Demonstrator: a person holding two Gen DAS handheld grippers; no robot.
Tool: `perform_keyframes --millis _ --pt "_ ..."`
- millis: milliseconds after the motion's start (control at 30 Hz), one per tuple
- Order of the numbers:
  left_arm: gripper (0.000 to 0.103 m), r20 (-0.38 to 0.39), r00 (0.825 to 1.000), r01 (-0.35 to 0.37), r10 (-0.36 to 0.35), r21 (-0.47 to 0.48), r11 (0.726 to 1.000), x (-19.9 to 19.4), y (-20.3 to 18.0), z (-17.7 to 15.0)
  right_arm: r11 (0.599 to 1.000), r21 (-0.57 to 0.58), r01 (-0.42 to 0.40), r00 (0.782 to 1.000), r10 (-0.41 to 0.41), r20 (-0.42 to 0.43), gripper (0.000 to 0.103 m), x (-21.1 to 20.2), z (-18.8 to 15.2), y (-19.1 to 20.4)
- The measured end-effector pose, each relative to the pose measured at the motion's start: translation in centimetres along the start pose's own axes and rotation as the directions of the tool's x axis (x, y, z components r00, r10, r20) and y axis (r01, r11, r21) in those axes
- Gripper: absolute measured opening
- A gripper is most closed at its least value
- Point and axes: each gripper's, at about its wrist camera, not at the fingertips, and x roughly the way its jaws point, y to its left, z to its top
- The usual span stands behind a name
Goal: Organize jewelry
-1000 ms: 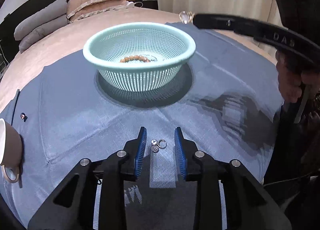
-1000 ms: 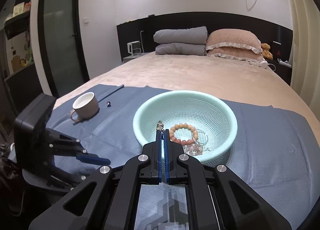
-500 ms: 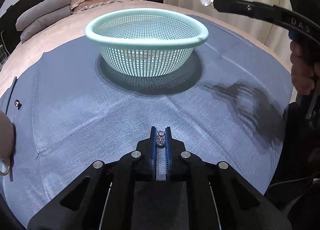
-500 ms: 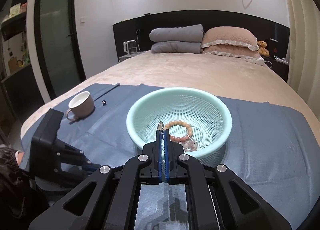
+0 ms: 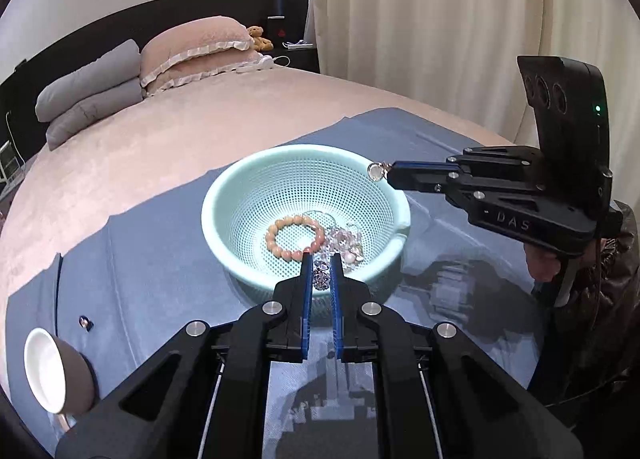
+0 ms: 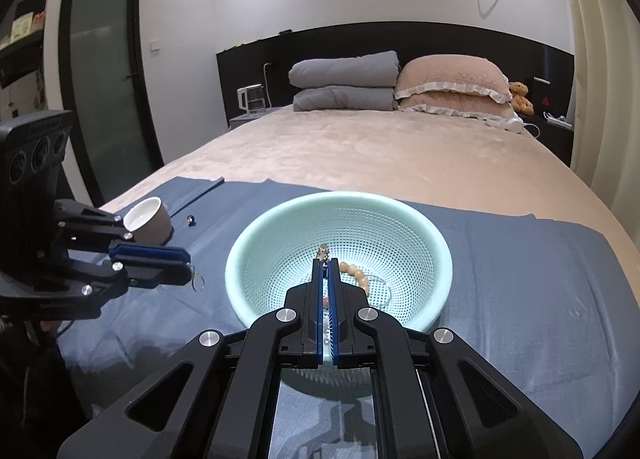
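A mint-green mesh basket stands on the blue cloth. In it lie an orange bead bracelet and a tangle of pale jewelry. My left gripper hovers at the basket's near rim, shut on a small sparkly silver piece whose ring dangles from the tips. My right gripper reaches over the basket, shut on a small round pendant.
A brown cup lies tipped on the blue cloth at the left, with a small dark stud near it. A person's hand grips the right tool. Pillows lie at the bed's head.
My left gripper closed on the silver piece lying on the cloth and lifted it up to the basket's rim. The right gripper shifted a little further over the basket, still shut.
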Motion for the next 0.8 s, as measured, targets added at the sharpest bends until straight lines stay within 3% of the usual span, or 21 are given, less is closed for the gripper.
perform_keyframes --millis 200,267,333,367,433,500,633,733,800 --pt "0.009 -0.069 0.997 -0.026 0.027 0.016 1.000 4.3 -0.3 2.1 0.999 0.051 0.008 0.998 -0.005 -0.060 0.005 2.3 -0.9 -1.7" --pt "0.016 -0.098 0.994 -0.047 0.048 0.016 0.999 5.5 -0.3 2.0 0.997 0.074 0.033 0.996 -0.027 -0.080 0.006 2.7 -1.3 -2.4" --pt "0.056 -0.125 0.989 -0.075 0.075 0.002 0.997 6.2 0.1 1.7 0.993 0.097 0.060 0.996 -0.053 -0.074 0.006 2.5 -1.5 -3.3" --pt "0.060 -0.114 0.990 -0.085 0.083 -0.008 0.996 6.0 0.4 1.5 0.992 0.110 0.069 0.996 -0.061 -0.069 0.007 2.3 -1.5 -3.8" --pt "0.060 -0.094 0.993 -0.070 0.067 -0.032 0.997 5.4 1.3 1.4 0.985 0.148 0.090 0.995 -0.081 -0.065 0.030 2.0 -1.4 -4.8" --pt "0.067 -0.084 0.992 -0.098 0.094 -0.050 0.994 4.8 2.0 1.4 0.974 0.194 0.118 0.992 -0.106 -0.069 0.038 2.0 -1.4 -5.8" --pt "0.075 -0.114 0.983 -0.154 0.140 -0.118 0.981 5.3 4.3 1.0 0.946 0.286 0.154 0.985 -0.124 -0.121 0.038 3.1 -1.8 -7.5" --pt "0.075 -0.164 0.974 -0.185 0.156 -0.186 0.965 6.8 5.3 0.0 0.925 0.347 0.153 0.980 -0.098 -0.173 0.038 4.6 -2.7 -8.3" --pt "0.075 -0.179 0.975 -0.167 0.129 -0.215 0.962 7.7 5.1 -0.6 0.919 0.376 0.121 0.981 -0.054 -0.185 0.038 5.2 -3.2 -8.4"
